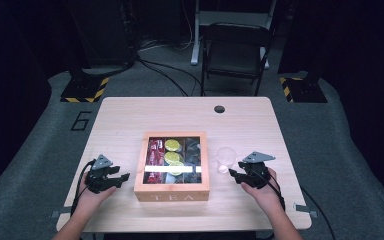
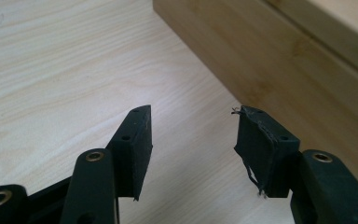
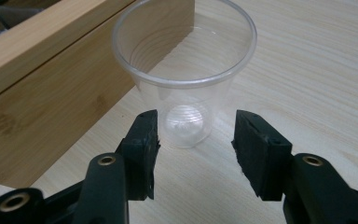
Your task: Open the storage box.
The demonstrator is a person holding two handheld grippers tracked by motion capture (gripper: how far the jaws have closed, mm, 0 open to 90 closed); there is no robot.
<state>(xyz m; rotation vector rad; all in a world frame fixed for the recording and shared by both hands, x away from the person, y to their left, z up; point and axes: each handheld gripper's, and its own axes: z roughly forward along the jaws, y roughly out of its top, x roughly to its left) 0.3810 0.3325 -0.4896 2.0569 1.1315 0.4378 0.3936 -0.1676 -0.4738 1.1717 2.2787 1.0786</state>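
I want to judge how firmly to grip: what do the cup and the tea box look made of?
The cup looks like thin clear plastic, glossy; the table grain shows through it. The tea box looks like pale wood, perhaps bamboo, matt, with visible grain and a glazed lid.

The high view is dim and soft: light falls from above onto the surface [image 1: 130, 115] while the room around it sinks into near black. A white streak of glare crosses the tea box [image 1: 171, 196] lid. Both gripper views are bright and evenly lit, blurring toward their far corners.
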